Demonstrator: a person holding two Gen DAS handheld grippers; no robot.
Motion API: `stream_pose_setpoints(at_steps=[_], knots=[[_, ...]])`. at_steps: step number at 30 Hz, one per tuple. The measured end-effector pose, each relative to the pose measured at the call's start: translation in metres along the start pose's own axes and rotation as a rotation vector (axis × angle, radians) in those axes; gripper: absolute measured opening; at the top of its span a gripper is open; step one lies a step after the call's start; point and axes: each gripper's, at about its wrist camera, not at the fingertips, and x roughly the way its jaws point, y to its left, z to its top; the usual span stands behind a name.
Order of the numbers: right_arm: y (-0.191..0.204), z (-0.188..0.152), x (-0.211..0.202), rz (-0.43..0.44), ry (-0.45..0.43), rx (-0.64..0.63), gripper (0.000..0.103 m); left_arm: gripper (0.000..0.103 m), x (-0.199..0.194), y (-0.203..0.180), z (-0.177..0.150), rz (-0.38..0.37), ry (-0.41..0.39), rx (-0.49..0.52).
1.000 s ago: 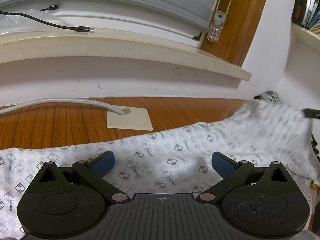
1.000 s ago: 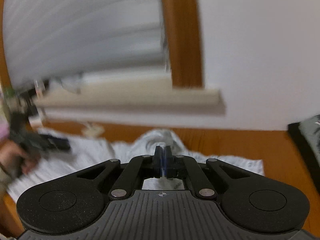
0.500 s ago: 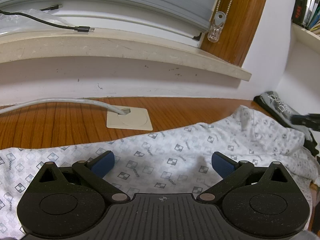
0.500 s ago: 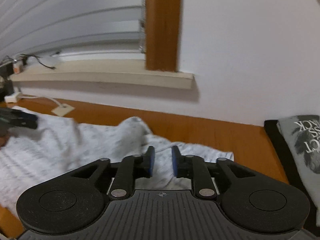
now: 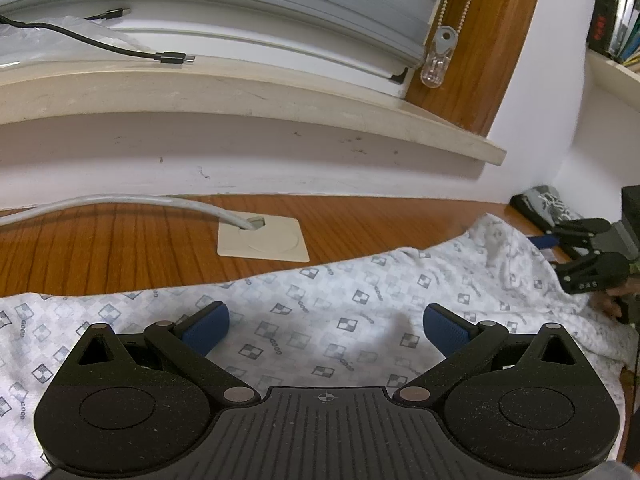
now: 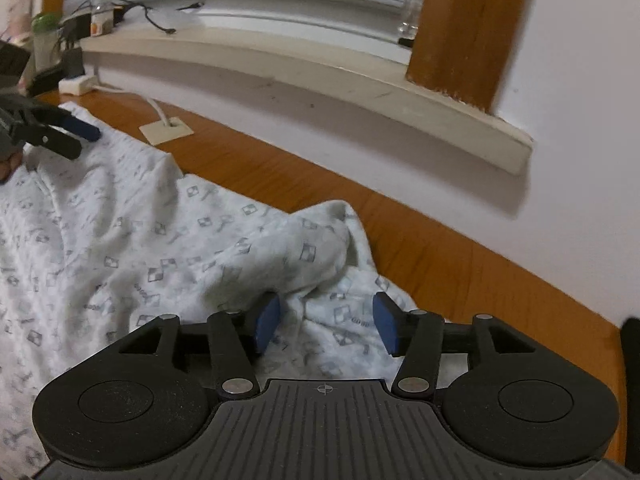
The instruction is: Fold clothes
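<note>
A white garment with a small grey check print (image 5: 320,312) lies spread on the wooden table (image 5: 120,248). My left gripper (image 5: 326,322) is open and empty, hovering low over its middle. In the right wrist view the garment (image 6: 120,248) has a raised fold (image 6: 316,248) at its right end. My right gripper (image 6: 326,322) is open and empty just above that end; it also shows at the right edge of the left wrist view (image 5: 576,248). The left gripper shows far left in the right wrist view (image 6: 76,136).
A white cable runs into a beige grommet plate (image 5: 264,238) on the table behind the garment. A stone window sill (image 5: 240,92) with a black USB cable (image 5: 172,57) overhangs the back wall. A dark printed garment (image 5: 548,204) lies at the far right. Books (image 5: 616,8) stand on a shelf.
My right gripper was shut on the garment's right end, lifted; it has opened and let go, and the cloth has dropped onto the table. The left gripper has stayed still and open.
</note>
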Motion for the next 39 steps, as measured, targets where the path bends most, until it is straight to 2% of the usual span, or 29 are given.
stream_pose_setpoints(at_steps=[2,3,4,5,8,11,13,16,17,19,20,21,23,25,26,27,32,35,38,39], knots=[[-0.006,0.001,0.003,0.024,-0.005,0.025,0.045,0.103,0.0,0.0,0.0,-0.001,0.0,-0.001],[-0.009,0.001,0.004,0.037,-0.005,0.038,0.021,0.103,0.0,0.0,0.0,-0.001,0.0,-0.001],[-0.013,0.002,0.005,0.042,0.0,0.047,0.002,0.103,-0.001,0.0,0.0,0.0,0.0,-0.002],[-0.016,0.002,0.004,0.028,-0.002,0.047,0.001,0.103,-0.001,0.0,0.0,0.0,0.0,-0.001],[-0.034,0.004,-0.009,-0.046,-0.068,0.068,0.0,0.103,-0.001,0.0,0.0,-0.001,0.0,-0.002],[-0.059,0.007,-0.022,-0.147,-0.135,0.145,0.0,0.103,-0.001,0.001,0.0,-0.003,0.0,-0.004],[-0.065,0.006,-0.023,-0.218,-0.141,0.147,0.0,0.103,-0.001,0.001,0.0,-0.003,0.0,-0.004],[-0.067,0.005,-0.019,-0.206,-0.1,0.155,0.003,0.103,-0.002,0.001,0.0,-0.003,0.0,-0.005],[-0.065,0.004,-0.019,-0.191,-0.094,0.147,0.009,0.103,-0.002,0.001,0.0,-0.003,0.0,-0.005],[-0.063,0.003,-0.02,-0.147,-0.081,0.152,0.032,0.103,-0.002,0.001,0.0,-0.002,-0.001,-0.006],[-0.062,0.002,-0.019,-0.121,-0.075,0.16,0.051,0.103,-0.002,0.0,0.0,-0.002,-0.001,-0.007],[-0.061,0.0,-0.016,-0.102,-0.07,0.166,0.055,0.103,-0.002,0.0,0.0,-0.002,-0.001,-0.008],[-0.063,-0.002,-0.009,-0.089,-0.051,0.195,0.055,0.103,-0.002,0.0,0.0,-0.002,-0.001,-0.008],[-0.071,-0.003,0.0,-0.065,-0.038,0.254,0.047,0.103,-0.002,0.0,0.0,-0.002,-0.002,-0.009],[-0.075,-0.003,0.005,-0.041,-0.028,0.277,0.023,0.103,-0.002,0.0,0.0,-0.003,-0.002,-0.009],[-0.079,-0.002,0.007,-0.022,-0.026,0.299,0.004,0.103,-0.002,0.001,0.0,-0.003,-0.002,-0.009],[-0.111,0.005,-0.017,-0.117,-0.128,0.377,0.004,0.103,-0.003,0.0,-0.001,-0.002,-0.002,-0.01],[-0.115,-0.002,-0.022,-0.219,-0.087,0.366,0.009,0.103,-0.003,0.0,-0.001,-0.001,-0.002,-0.009],[-0.113,-0.012,-0.028,-0.184,-0.08,0.411,0.01,0.103,-0.003,0.001,-0.001,-0.001,-0.002,-0.008],[-0.108,-0.012,-0.03,-0.156,-0.08,0.416,0.019,0.103,-0.002,0.0,-0.001,-0.001,-0.001,-0.008]])
